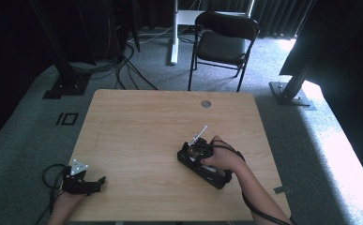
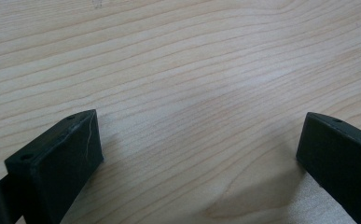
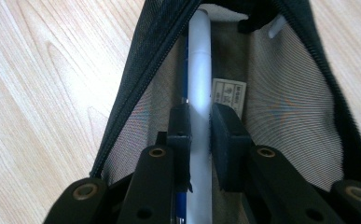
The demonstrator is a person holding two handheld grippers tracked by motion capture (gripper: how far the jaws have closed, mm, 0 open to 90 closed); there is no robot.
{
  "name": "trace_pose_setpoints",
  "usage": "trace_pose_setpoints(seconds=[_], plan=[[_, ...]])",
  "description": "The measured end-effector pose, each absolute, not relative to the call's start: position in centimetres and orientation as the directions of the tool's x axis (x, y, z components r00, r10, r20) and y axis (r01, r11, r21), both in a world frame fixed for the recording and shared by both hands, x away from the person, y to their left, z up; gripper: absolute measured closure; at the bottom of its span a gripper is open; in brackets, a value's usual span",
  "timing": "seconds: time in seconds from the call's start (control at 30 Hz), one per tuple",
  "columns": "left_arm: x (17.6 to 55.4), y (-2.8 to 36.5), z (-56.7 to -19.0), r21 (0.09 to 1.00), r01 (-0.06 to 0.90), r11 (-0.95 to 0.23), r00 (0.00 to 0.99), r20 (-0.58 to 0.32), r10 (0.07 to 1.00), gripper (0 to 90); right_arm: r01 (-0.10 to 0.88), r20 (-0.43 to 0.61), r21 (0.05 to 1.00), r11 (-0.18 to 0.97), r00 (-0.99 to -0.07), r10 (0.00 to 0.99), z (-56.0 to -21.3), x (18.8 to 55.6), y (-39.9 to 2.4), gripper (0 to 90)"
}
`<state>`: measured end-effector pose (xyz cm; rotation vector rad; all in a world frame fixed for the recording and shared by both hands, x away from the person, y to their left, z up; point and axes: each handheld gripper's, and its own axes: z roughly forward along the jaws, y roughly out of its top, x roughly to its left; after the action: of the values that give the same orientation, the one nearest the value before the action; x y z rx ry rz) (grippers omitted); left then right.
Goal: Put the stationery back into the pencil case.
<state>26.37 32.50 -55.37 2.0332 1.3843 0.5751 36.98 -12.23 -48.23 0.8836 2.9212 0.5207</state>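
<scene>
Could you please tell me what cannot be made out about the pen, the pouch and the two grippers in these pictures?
- White pen: the lower end is cut off by the bottom edge of the right gripper view; the jaws of the right gripper cover its middle.
- Black mesh pouch: its full shape runs past the frame edges.
- Label inside the pouch: print too small to read.
- Left gripper: body cut off in the left gripper view.

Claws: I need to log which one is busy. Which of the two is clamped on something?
The right claw, shut on the white pen over the open mesh pouch; the left claw gapes above bare table.
</scene>
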Motion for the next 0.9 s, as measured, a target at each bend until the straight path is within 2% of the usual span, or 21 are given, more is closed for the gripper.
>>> trace_pose_setpoints(seconds=[0.3, 0.9], plan=[[26.4, 32.5, -55.4, 0.691, 0.67, -0.271, 0.36, 0.016, 0.933, 0.4, 0.534, 0.075, 0.364, 0.763, -0.834, 0.547, -47.8, 36.8, -12.7, 74.2], [26.4, 32.5, -55.4, 0.691, 0.67, -0.271, 0.36, 0.016, 0.933, 0.4, 0.529, 0.09, 0.553, 0.644, -0.806, 0.585, -44.5, 35.9, -16.0, 70.6]])
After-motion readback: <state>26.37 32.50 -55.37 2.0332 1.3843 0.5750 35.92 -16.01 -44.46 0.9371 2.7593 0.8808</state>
